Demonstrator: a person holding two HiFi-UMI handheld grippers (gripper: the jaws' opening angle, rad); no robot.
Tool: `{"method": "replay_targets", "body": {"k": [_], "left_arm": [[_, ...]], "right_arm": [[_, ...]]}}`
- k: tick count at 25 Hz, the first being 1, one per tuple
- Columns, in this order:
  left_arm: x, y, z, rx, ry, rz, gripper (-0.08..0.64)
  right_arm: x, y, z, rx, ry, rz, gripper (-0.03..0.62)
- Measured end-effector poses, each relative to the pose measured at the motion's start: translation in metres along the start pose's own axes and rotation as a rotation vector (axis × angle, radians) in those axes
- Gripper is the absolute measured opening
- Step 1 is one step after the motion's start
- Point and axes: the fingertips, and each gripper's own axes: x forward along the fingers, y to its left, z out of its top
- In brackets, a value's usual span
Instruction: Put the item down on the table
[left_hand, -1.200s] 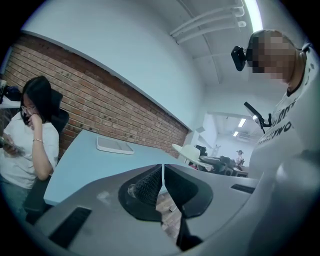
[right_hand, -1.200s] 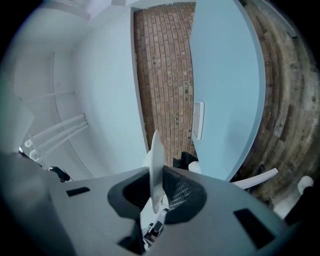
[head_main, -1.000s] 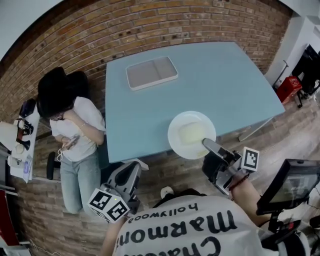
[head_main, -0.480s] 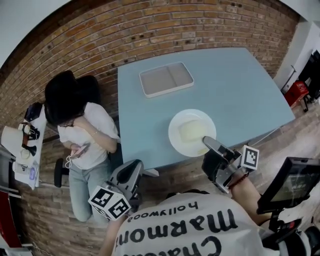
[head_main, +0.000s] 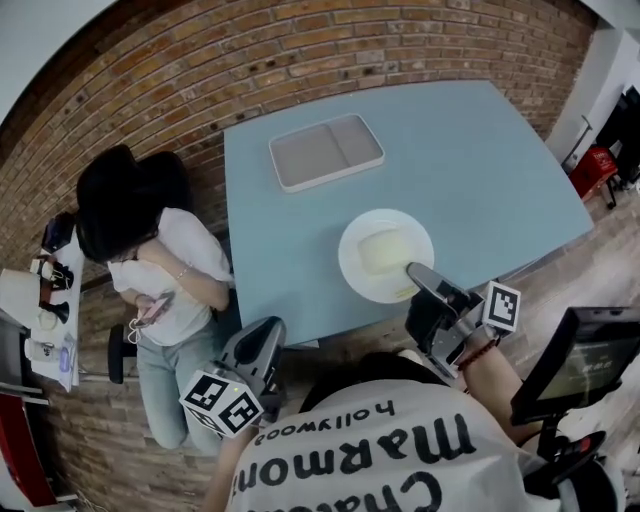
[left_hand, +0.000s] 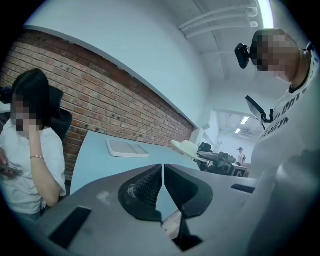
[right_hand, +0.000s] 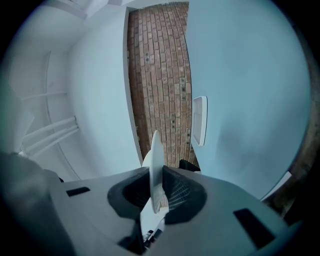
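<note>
A round white plate (head_main: 385, 255) with a pale square centre hangs over the near edge of the blue table (head_main: 470, 160). My right gripper (head_main: 415, 272) is shut on its near rim. In the right gripper view the plate (right_hand: 156, 155) stands edge-on between the ribbed pads. From the left gripper view the plate (left_hand: 187, 148) looks slightly raised above the table top (left_hand: 97, 157). My left gripper (head_main: 265, 335) is off the table's near left corner, with its jaws (left_hand: 162, 167) shut and nothing between them.
A grey two-part tray (head_main: 326, 152) lies toward the table's far side. A seated person (head_main: 150, 270) in a white shirt is close to the table's left edge. A brick floor surrounds the table, with a monitor (head_main: 580, 355) at the right.
Both grippers have moved forward toward the table. The plate now sits further in over the table's near edge than before, still in the right gripper.
</note>
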Motion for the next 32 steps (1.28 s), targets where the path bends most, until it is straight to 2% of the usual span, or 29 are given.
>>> {"method": "replay_targets", "body": {"k": [4,8,13,25,29,32], "left_arm": [[0.018,0.005,0.006,-0.025,-0.018,0.039,0.020],[0.037,0.012,0.015,-0.062,-0.051,0.094,0.020],[0.077,0.016,0.025,-0.098,-0.079,0.167,0.020],[0.109,0.013,0.019,-0.132,-0.069,0.284,0.020],[0.122,0.019,0.020,-0.118,-0.074,0.328,0.020],[0.122,0.025,0.034,-0.091,-0.109,0.386,0.020]], "right_arm": [[0.008,-0.010,0.027,0.011,0.029,-0.020,0.043],[0.026,-0.014,0.054,0.014,0.099,-0.029,0.043],[0.048,-0.019,0.105,0.017,0.175,-0.040,0.043],[0.068,-0.048,0.154,0.034,0.265,-0.064,0.044],[0.071,-0.060,0.170,0.053,0.279,-0.069,0.043],[0.067,-0.070,0.183,0.057,0.297,-0.091,0.043]]}}
